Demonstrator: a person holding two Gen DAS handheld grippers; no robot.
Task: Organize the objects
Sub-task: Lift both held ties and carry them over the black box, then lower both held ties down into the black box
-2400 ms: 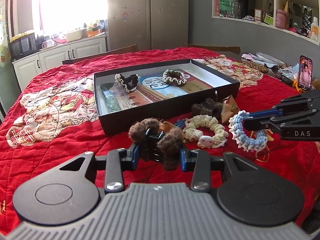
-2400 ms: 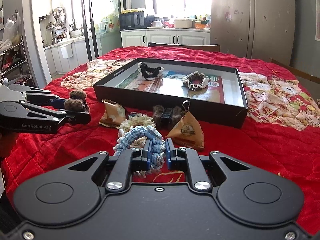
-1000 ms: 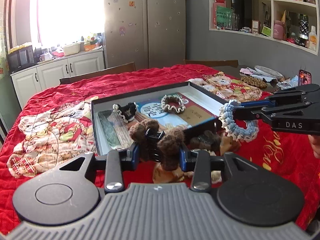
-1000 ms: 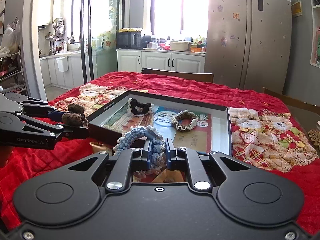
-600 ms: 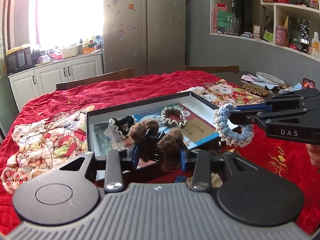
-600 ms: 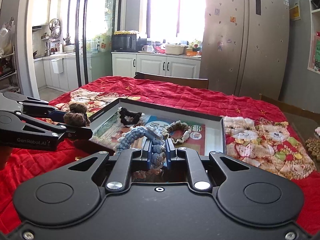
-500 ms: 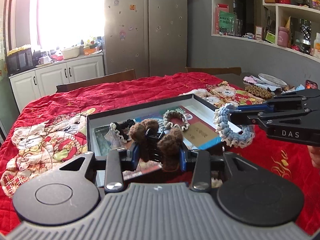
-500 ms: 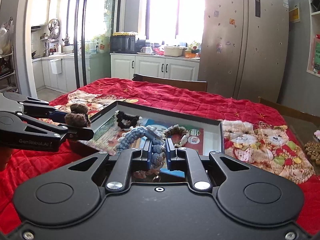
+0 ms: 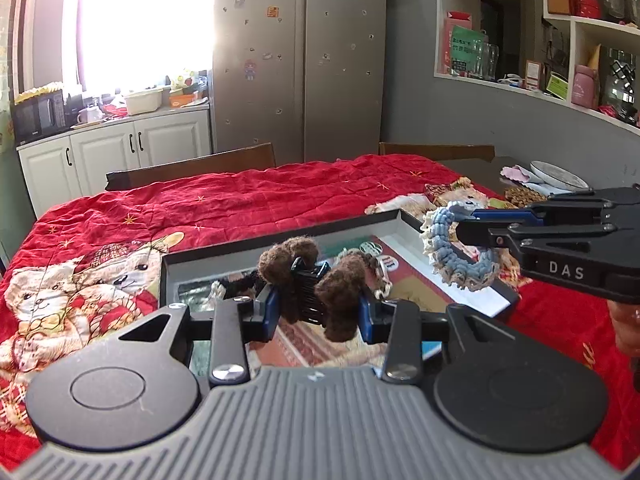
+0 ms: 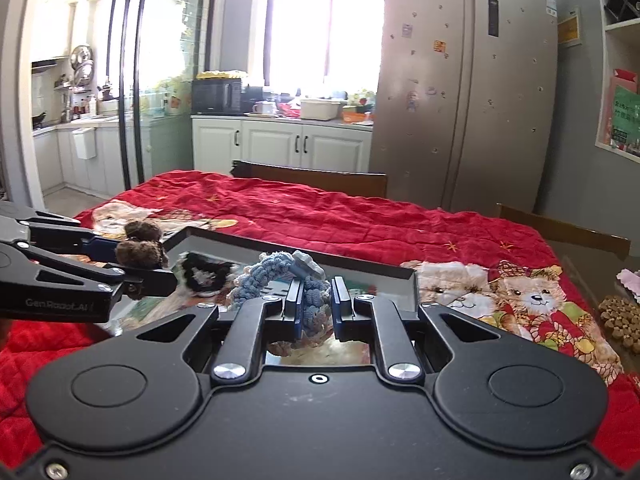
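My left gripper [image 9: 318, 306] is shut on a brown fuzzy hair claw [image 9: 316, 280], held in the air over the black shallow box [image 9: 168, 276]. My right gripper [image 10: 315, 304] is shut on a blue and cream crocheted scrunchie [image 10: 276, 272], also above the box [image 10: 360, 266]. In the left wrist view the right gripper [image 9: 460, 232] comes in from the right with the scrunchie [image 9: 452, 256] hanging over the box's right side. In the right wrist view the left gripper [image 10: 160, 276] sits at the left with the claw [image 10: 140, 250]. A black and white scrunchie [image 10: 204, 270] lies inside the box.
A red quilt with bear prints [image 9: 248, 204] covers the table. Wooden chair backs [image 9: 192, 168] stand at its far edge. A plate [image 9: 556, 172] and a pile of brown pellets [image 10: 620, 316] lie at the right end. Cabinets and a fridge [image 9: 300, 60] stand behind.
Both grippers have carried their items forward and slightly up, from the box's near side to above its inside. The box now fills the lower middle of both views. Neither grip has changed.
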